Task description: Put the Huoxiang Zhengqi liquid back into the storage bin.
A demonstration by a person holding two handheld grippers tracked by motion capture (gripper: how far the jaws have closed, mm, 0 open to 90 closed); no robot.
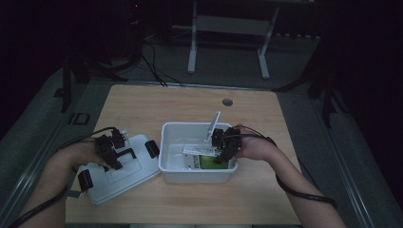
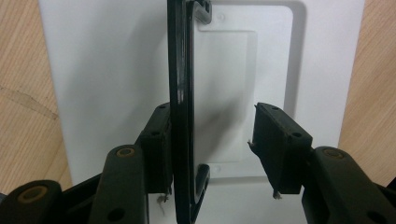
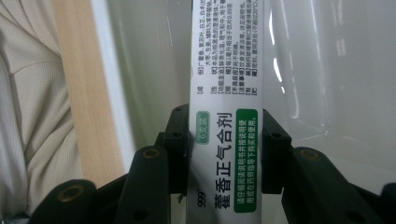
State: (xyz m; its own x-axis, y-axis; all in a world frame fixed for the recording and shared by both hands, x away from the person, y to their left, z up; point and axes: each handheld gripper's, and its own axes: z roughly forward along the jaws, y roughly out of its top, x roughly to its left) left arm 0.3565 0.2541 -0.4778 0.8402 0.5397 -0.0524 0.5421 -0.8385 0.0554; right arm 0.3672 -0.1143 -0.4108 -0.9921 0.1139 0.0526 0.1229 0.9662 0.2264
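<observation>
A white lid (image 1: pixel 121 176) lies flat at the table's front left, with a black handle (image 1: pixel 124 154) on top and black clips at its ends. My left gripper (image 1: pixel 113 162) hangs over it. In the left gripper view the handle (image 2: pixel 180 93) runs between the jaws of the gripper (image 2: pixel 210 149); it lies against the left pad, a gap separates it from the right pad, and the white lid (image 2: pixel 93 70) is below. My right gripper (image 1: pixel 221 158) reaches into a white tub (image 1: pixel 197 178) and is shut on a white and green medicine box (image 1: pixel 202 160). Both pads press the box (image 3: pixel 229 93) at its sides in the right gripper (image 3: pixel 226 154) view.
The tub's glossy inner wall (image 3: pixel 327 70) lies beyond the box, and a pale sleeve (image 3: pixel 28 116) lies past the tub's rim. A thin pale strip (image 1: pixel 213 125) rises by the tub's far wall. A round grommet (image 1: pixel 227 102) sits at the table's back. A desk frame (image 1: pixel 228 28) stands behind.
</observation>
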